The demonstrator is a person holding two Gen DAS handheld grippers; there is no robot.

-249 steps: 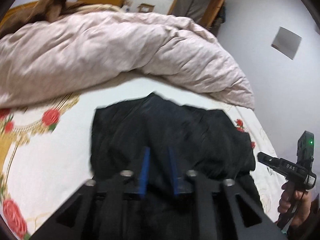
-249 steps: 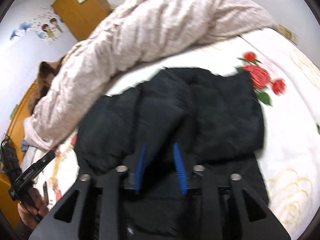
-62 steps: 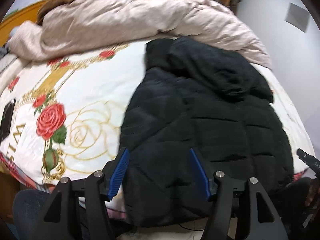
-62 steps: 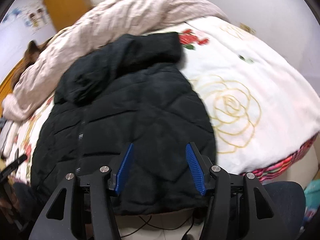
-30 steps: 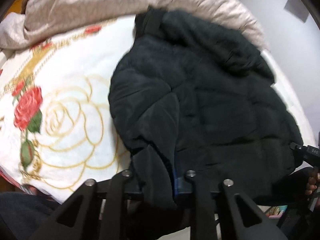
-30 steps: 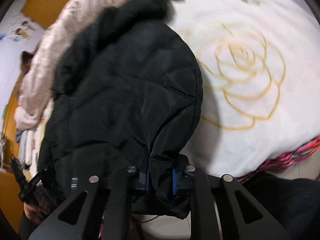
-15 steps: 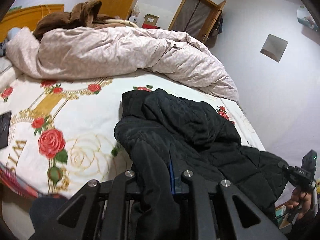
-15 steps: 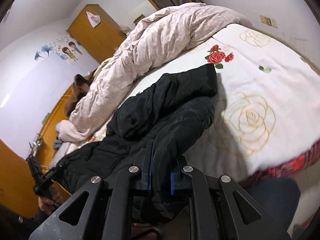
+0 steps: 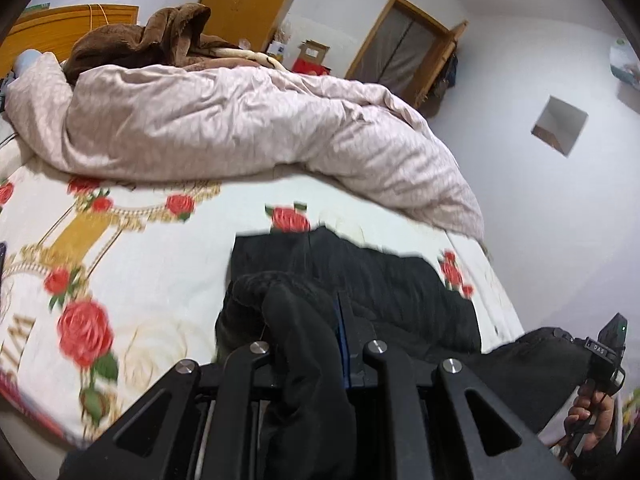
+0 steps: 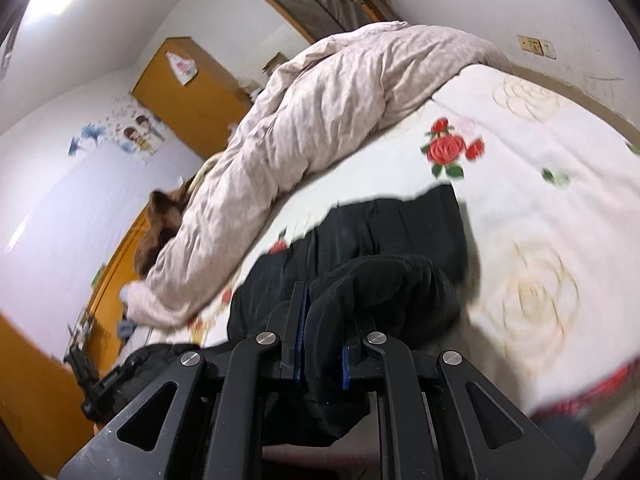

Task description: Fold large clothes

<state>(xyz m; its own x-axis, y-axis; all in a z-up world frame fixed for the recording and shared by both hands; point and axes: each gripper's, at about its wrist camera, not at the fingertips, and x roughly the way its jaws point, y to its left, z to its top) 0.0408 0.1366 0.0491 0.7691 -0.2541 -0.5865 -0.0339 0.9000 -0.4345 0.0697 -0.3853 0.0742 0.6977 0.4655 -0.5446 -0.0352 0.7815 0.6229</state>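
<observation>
Black padded jacket (image 9: 360, 280), one, spread on a bedsheet (image 9: 140, 248) printed with red roses. Two tongs: left tongs (image 9: 316, 344) clamped tight on a bunched jacket edge rising toward 12 o'clock; right tongs (image 10: 320, 348) likewise pinched narrow on a thick fold, blue pads (image 10: 345, 364) pressed into the cloth. Rest of the jacket lying flat beyond both, toward 12 o'clock. One pink quilt (image 9: 240, 128) heaped across the far side, one brown blanket (image 9: 152, 40) at 11 o'clock. White walls, orange wardrobe (image 10: 188, 96), framed doorway (image 9: 404, 44).
</observation>
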